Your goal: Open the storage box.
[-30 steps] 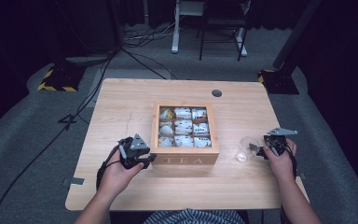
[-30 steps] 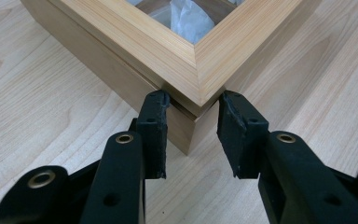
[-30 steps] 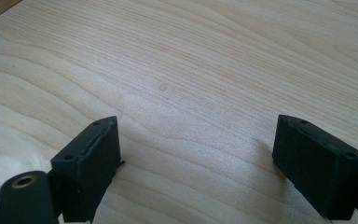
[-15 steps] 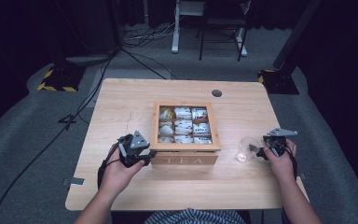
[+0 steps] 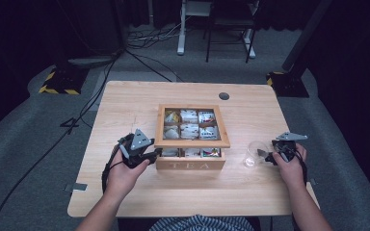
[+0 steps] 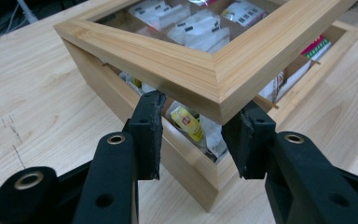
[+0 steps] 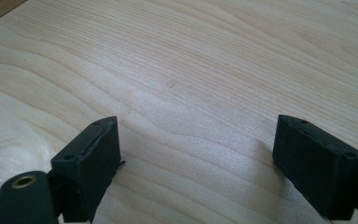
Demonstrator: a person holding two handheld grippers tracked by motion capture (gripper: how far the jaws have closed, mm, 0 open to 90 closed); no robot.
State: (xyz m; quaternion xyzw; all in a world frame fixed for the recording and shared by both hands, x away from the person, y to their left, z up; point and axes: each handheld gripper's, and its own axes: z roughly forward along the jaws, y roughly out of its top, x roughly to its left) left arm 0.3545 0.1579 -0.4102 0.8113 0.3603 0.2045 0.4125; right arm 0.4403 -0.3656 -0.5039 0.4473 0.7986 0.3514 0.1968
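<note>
Tea box (image 5: pixel 191 139), a bamboo case with "TEA" on its front wall, sits about midway across the pale wooden tabletop (image 5: pixel 135 103), a little nearer the near edge than the far one; its glass-paned lid (image 6: pixel 205 77) is tilted up at the near left corner, leaving a gap above the box wall through which packets of tea (image 6: pixel 186 122) show. The left gripper (image 6: pixel 193 135) is at that corner, its fingers (image 6: pixel 147 133) set on either side of the lid's raised corner; its jaws have just been opening a little, and the pads appear to touch the frame, so the lid corner is held between them. Toward the near right corner of the tabletop the right gripper (image 5: pixel 275 155) rests in the person's hand, its fingers (image 7: pixel 91 154) spread wide with bare wood between them, gripping nothing; a clear glass cup (image 5: pixel 255 154) stands just beside it, on the side toward the box. Farther back, a dark round grommet (image 5: pixel 224 96) is set near the far edge. Beyond the tabletop lies grey carpet (image 5: pixel 38 159) with black cables (image 5: pixel 139 45) trailing over it, yellow-and-black striped stand bases (image 5: pixel 58 86) at the left and right, white furniture legs (image 5: pixel 180 29) at the back, and dark surroundings.
</note>
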